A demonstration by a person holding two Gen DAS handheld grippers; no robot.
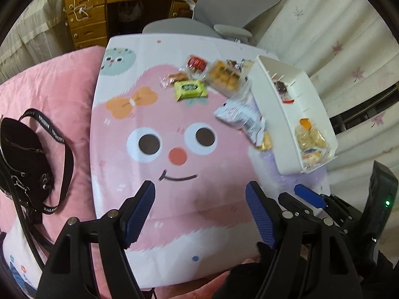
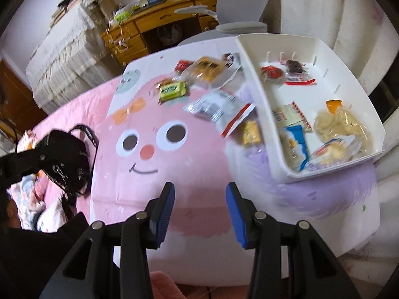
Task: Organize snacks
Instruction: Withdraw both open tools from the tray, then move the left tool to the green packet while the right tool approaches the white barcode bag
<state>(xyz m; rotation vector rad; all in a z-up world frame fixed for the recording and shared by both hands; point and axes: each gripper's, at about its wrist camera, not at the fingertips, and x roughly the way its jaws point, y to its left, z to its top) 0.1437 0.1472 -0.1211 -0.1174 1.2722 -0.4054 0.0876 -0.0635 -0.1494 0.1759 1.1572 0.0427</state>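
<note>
Loose snacks lie at the far side of a pink cartoon-face surface [image 1: 174, 206]: a green packet [image 1: 190, 89] [image 2: 172, 90], a silver-white bag [image 1: 237, 115] [image 2: 214, 107], an orange pastry pack [image 1: 224, 76] [image 2: 207, 69], a red packet [image 1: 197, 63] and a small yellow packet [image 2: 251, 132]. To their right stands a white bin [image 1: 271, 119] [image 2: 259, 104] holding a bag of pale pastries [image 2: 341, 124], a blue packet [image 2: 295, 144] and dark and red packets at its far end. My left gripper [image 1: 199, 186] hangs open and empty over the near part of the face. My right gripper [image 2: 200, 186] is also open, narrower, with nothing between its pads.
A black strapped bag [image 1: 22, 159] [image 2: 67, 154] lies on pink bedding to the left. Behind the surface stand a grey chair [image 1: 237, 2] and a wooden desk [image 1: 87, 7]. Pale curtains [image 1: 336, 37] hang on the right, close behind the bin.
</note>
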